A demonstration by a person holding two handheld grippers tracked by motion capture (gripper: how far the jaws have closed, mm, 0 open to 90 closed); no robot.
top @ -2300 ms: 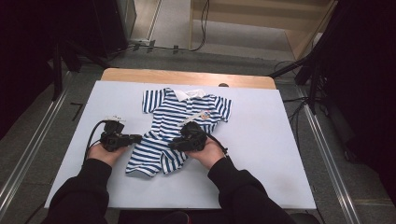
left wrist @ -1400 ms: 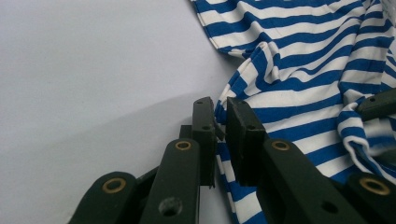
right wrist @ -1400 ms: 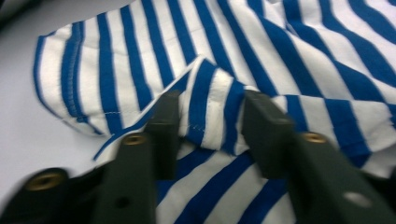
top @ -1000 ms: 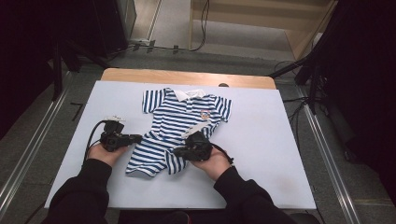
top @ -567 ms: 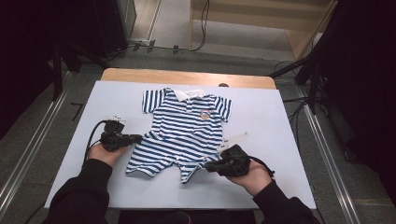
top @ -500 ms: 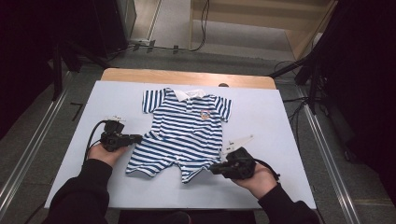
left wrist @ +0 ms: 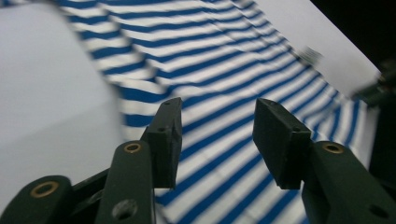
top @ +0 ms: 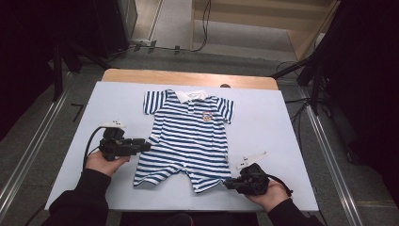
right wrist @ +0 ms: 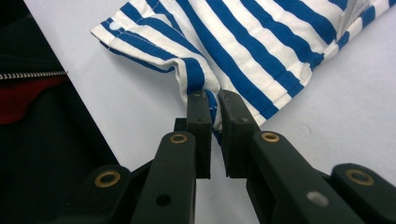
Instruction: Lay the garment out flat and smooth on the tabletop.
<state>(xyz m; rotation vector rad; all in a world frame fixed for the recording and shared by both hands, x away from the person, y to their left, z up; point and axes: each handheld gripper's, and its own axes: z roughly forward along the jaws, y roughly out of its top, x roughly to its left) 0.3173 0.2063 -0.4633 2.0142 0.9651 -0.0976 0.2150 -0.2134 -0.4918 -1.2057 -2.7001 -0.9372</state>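
1. Right gripper [right wrist: 212, 109]: jaws nearly together, clamped on a pinch of hem at the leg cuff of the striped baby romper [right wrist: 243, 51]. In the high view this gripper [top: 233, 183] sits at the garment's near right leg, low on the table.
2. Left gripper [left wrist: 212, 130]: jaws well apart, holding nothing, poised just above the striped cloth. In the high view it [top: 143, 146] lies at the romper's [top: 188, 136] left side edge, near the waist.
3. Romper: spread front-up on the white table [top: 282, 122], collar toward the far edge, legs toward the person.
4. Handling, as a judgement: light, soft, limp knit; it will drape and bunch, not hold shape. The cloth gathers into a fold where the right jaws bite.
5. Best holds: hems, cuffs, side seams, where doubled fabric gives the pads something to grip. A single-layer pinch may slip.
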